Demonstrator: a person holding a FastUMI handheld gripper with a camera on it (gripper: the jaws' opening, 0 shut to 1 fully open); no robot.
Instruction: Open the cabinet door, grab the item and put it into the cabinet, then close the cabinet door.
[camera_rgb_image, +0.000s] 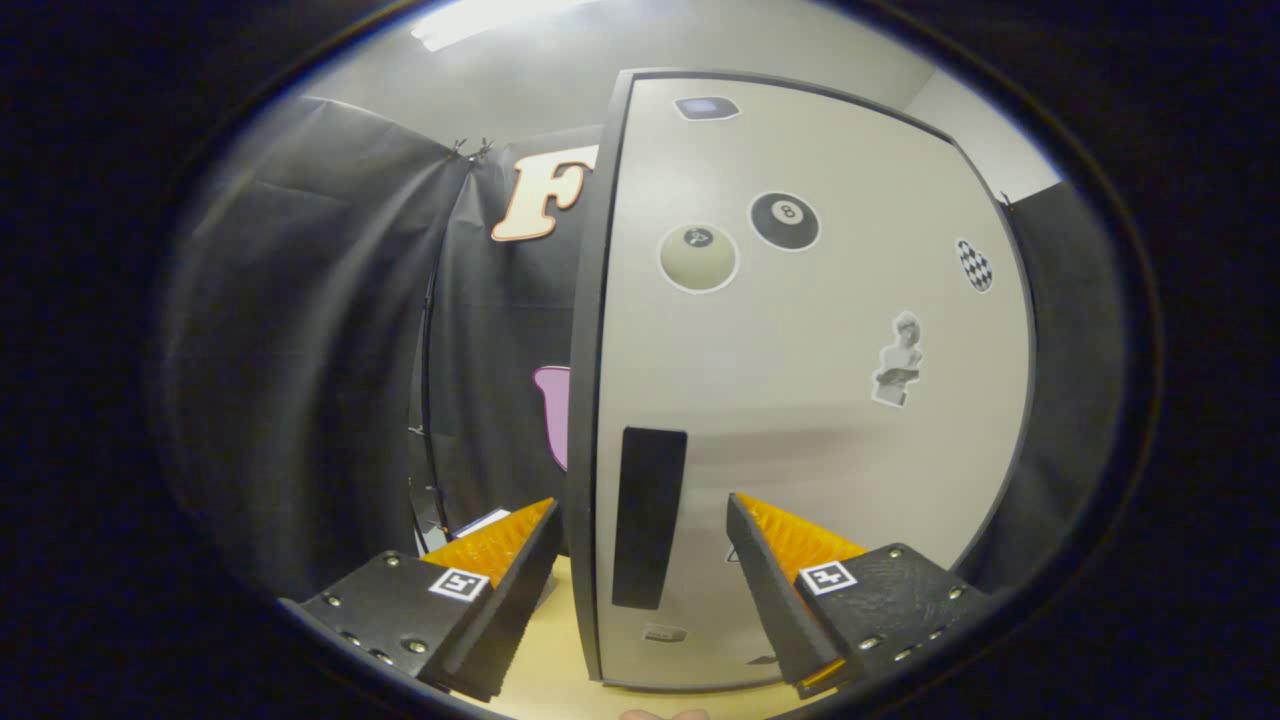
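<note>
Pale grey cabinet door (800, 400) with a dark frame, closed, so the cabinet's contents are hidden. A tall black rectangular handle (648, 517) sits near its left edge, and stickers dot the panel, among them a black eight-ball sticker (785, 221). The claw (645, 545) is wide open, holding nothing, its fingers flanking the handle above the light wooden desk (560, 680).

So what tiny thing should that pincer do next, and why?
Probably ease forward and close on the black vertical handle. The pale cabinet door with stickers looks shut, and the open gripper has the handle and the door's dark edge between its fingers, touching neither.
</note>
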